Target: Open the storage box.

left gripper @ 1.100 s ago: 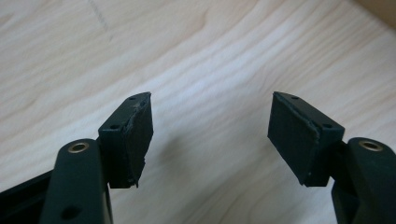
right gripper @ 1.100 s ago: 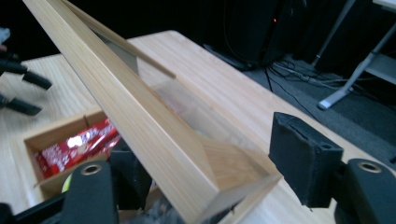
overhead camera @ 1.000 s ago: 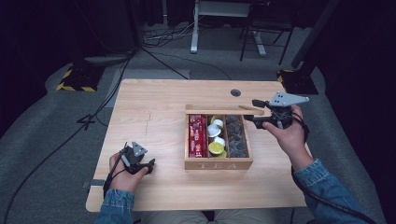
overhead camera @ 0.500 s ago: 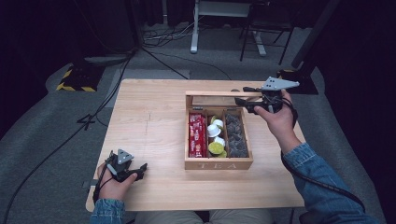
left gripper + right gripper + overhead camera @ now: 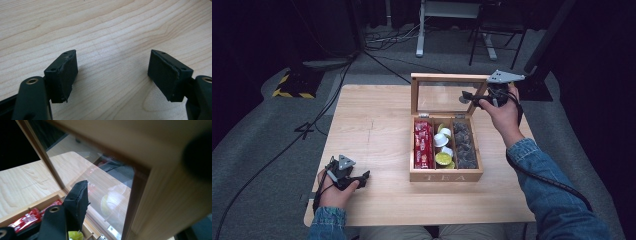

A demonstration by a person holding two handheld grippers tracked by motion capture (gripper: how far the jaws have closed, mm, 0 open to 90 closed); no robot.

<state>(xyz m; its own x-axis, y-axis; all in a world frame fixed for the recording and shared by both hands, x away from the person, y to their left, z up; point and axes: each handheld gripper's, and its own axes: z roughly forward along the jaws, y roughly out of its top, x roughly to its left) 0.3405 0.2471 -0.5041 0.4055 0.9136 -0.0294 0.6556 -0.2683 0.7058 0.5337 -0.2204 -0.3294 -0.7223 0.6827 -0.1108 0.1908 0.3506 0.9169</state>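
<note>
Two grippers, high view: left gripper (image 5: 362, 176) lies low on the near left part of the desk (image 5: 377, 125), held in one hand, jaws spread and holding nothing; right gripper (image 5: 468, 96) is at the far right, raised against the lid.
Boxes, high view: one wooden tea box (image 5: 446, 175), right of the desk's middle, its near wall marked TEA.
Lid, high view: one glass-paned lid (image 5: 447, 77), standing upright at the box's far edge; the right gripper's jaws sit at its right frame.
Compartments, high view: three, side by side; left one holds red packets (image 5: 423, 144), middle one holds white and yellow-green pods (image 5: 442, 150), right one holds dark pods (image 5: 464, 145).
Jaws, left gripper view: two black jaws wide apart over bare wood grain, nothing between them.
Jaws, right gripper view: one jaw lies against the glass pane (image 5: 100, 187); the other shows as a dark blur beyond the lid's wooden frame (image 5: 160, 202), so the frame sits between them, clamped.
Contents, right gripper view: red packets at lower left, one yellow-green pod (image 5: 75, 235) at the bottom edge.
</note>
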